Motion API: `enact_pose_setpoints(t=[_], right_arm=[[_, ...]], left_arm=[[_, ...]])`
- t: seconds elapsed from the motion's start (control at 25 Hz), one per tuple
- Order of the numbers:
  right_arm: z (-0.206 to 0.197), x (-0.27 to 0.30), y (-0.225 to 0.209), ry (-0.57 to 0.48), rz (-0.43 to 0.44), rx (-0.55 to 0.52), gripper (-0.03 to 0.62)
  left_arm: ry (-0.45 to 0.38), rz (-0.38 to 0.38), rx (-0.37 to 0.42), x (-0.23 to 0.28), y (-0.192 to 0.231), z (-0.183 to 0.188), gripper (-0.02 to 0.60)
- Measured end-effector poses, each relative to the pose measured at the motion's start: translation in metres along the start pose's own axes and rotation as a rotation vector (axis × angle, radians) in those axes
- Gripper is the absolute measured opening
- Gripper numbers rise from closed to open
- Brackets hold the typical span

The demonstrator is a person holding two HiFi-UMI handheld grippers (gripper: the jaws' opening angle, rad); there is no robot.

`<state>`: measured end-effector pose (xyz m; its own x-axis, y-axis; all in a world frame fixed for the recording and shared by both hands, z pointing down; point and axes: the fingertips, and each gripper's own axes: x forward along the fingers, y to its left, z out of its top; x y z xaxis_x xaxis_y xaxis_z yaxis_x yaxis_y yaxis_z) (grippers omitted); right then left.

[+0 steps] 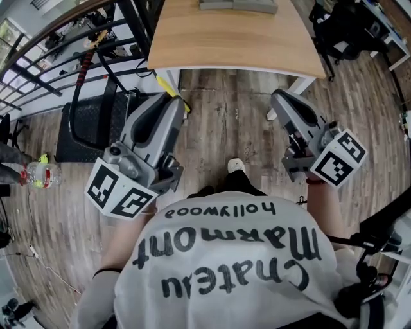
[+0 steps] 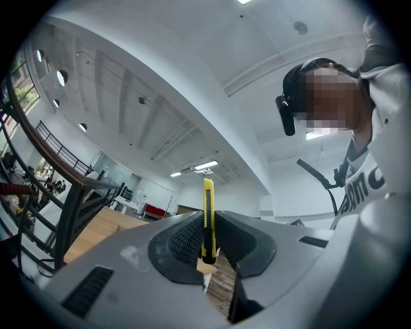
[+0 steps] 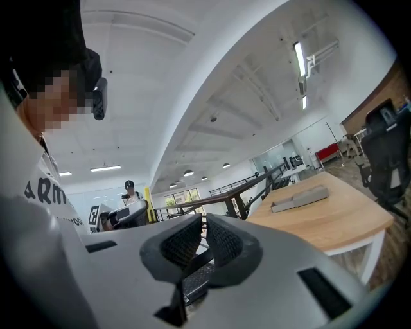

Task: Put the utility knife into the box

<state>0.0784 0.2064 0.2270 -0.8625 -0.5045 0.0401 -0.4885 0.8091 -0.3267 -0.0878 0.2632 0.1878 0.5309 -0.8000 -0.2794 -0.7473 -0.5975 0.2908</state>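
In the left gripper view, a yellow utility knife (image 2: 207, 212) stands upright, clamped between the ribbed pads of my left gripper (image 2: 207, 225). The head view shows its yellow tip (image 1: 171, 90) sticking out past the left gripper (image 1: 172, 106), which I hold near my chest above the floor. My right gripper (image 1: 280, 97) hangs at the right, jaws shut with nothing between them (image 3: 201, 232). The flat grey box (image 1: 237, 5) lies at the far side of the wooden table (image 1: 231, 45) ahead, and shows again in the right gripper view (image 3: 299, 198). Both grippers are well short of the table.
A black railing (image 1: 58, 38) and a black machine with a mat (image 1: 87, 128) stand on the left. A plastic bottle (image 1: 42, 173) lies on the wooden floor. A black chair (image 1: 347, 26) is beside the table's right end. Another person (image 3: 129, 193) stands far off.
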Motion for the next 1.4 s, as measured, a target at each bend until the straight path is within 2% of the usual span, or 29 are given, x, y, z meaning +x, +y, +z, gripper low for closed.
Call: enact_pose_setpoints(t=[0.2, 0.52, 0.8, 1.12, 1.4], right_arm=[[0.011, 0.013, -0.03, 0.015, 0.009, 0.016, 0.026], [0.008, 0.006, -0.077, 0.025, 0.022, 0.02, 0.026], [0.026, 0.032, -0.111, 0.059, 0.063, 0.039, 0.026], [0.018, 0.031, -0.12, 0.06, 0.104, 0.017, 0.026], [0.036, 0.038, -0.15, 0.073, 0.137, 0.016, 0.026]], left_arm=[[0.015, 0.014, -0.012, 0.031, 0.012, -0.004, 0.051], [0.014, 0.007, 0.005, 0.069, 0.008, -0.029, 0.051], [0.026, 0.047, -0.01, 0.109, 0.03, -0.028, 0.051], [-0.017, 0.067, 0.017, 0.111, 0.029, -0.038, 0.051], [-0.021, 0.104, 0.027, 0.144, 0.035, -0.037, 0.051]])
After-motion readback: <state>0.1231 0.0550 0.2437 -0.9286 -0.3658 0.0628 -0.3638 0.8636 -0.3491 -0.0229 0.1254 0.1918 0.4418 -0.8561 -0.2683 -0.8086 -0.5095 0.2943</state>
